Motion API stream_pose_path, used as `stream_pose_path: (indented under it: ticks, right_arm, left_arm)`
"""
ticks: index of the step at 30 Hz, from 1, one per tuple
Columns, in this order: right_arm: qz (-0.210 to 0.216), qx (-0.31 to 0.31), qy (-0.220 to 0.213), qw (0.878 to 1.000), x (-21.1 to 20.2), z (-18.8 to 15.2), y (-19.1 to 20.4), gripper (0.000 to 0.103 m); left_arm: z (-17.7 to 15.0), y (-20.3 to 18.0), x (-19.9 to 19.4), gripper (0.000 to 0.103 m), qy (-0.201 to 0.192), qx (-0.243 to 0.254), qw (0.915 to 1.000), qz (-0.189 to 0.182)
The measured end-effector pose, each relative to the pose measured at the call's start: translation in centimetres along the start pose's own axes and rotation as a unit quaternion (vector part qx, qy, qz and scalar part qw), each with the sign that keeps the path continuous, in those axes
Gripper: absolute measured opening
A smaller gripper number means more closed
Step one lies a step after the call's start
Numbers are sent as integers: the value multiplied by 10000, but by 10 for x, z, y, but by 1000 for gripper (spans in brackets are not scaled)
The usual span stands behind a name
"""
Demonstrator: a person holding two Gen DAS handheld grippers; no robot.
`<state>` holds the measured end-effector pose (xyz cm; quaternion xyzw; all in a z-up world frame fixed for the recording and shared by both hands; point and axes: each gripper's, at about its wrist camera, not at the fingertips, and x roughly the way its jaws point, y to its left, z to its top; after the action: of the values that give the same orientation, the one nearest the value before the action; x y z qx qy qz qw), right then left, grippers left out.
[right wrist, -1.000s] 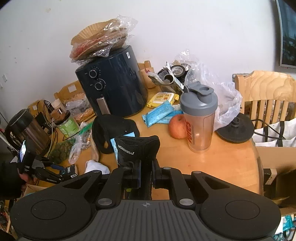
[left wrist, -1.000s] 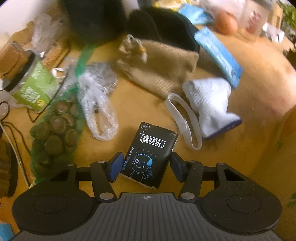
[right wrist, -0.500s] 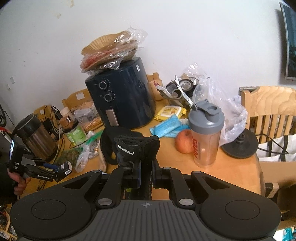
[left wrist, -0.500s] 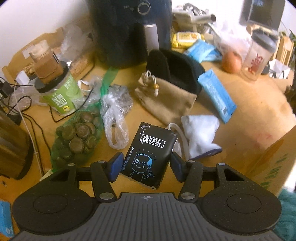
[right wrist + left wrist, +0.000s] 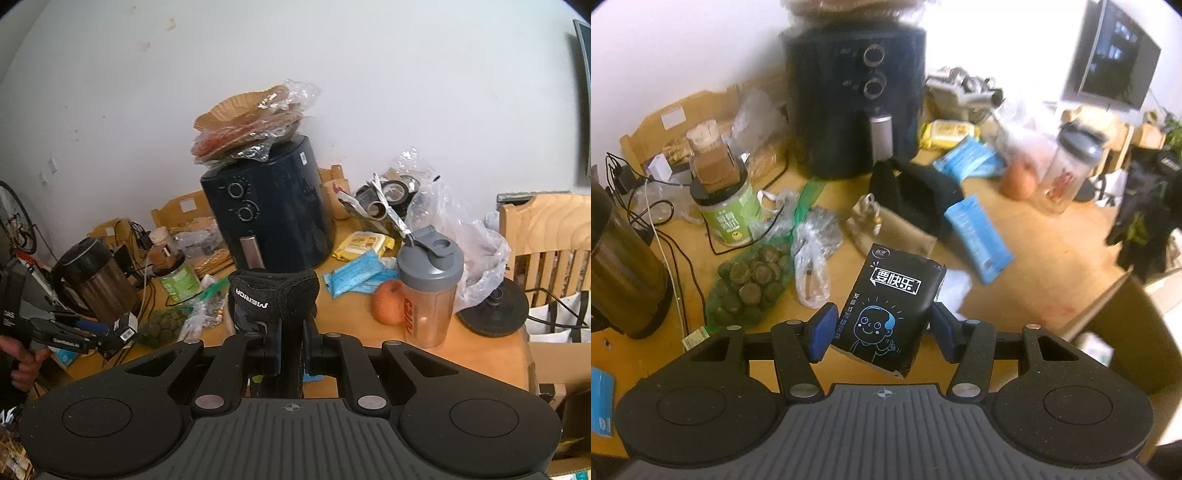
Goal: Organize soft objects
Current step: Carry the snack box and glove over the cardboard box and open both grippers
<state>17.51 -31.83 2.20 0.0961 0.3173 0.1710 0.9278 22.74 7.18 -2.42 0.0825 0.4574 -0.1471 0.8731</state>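
Pointing steeply downward, the left gripper [image 5: 882, 330] clamps a black tissue pack [image 5: 889, 312] above the table [image 5: 1052, 266]. Right gripper [image 5: 291, 341], tilted slightly downward, pinches a black glove [image 5: 271, 297] aloft.

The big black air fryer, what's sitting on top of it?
On the air fryer sits a stack of brown paper liners in a clear plastic bag. What's inside the fryer is hidden.

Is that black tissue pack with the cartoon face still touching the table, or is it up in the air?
Apart. In the left wrist view the tissue pack hangs clamped between the left gripper's blue fingers, with the wooden table well below it.
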Motion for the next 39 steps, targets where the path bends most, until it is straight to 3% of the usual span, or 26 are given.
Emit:
stream_pose_path:
  ticks: [11,25,27,28,33,39]
  right_arm:
    - [419,-131,-230,9988,-30,10,8,14]
    - [885,-192,-225,9956,-50,-1,14,14]
    - [937,-184,-207,9952,-53,-4,15,13]
    - [968,-177,-194,9950,-54,-5,15,14]
    - [1090,-153,-105,9939,-57,-14,20,14]
    - [1319,-164,65,9911,-57,-25,27,14]
  left_arm:
    - [-8,-37,-61,54,-281,-137,9991,-287]
    - [-43,-116,-93,56,-270,341,9932,-1083]
    - [-51,-127,-96,61,-329,507,9898,-1287]
    - [-55,-133,-97,70,-324,587,9888,-1334]
    - [-71,-146,-96,71,-243,671,9896,-1249]
    - [-80,-141,-98,71,-253,205,9943,-1013]
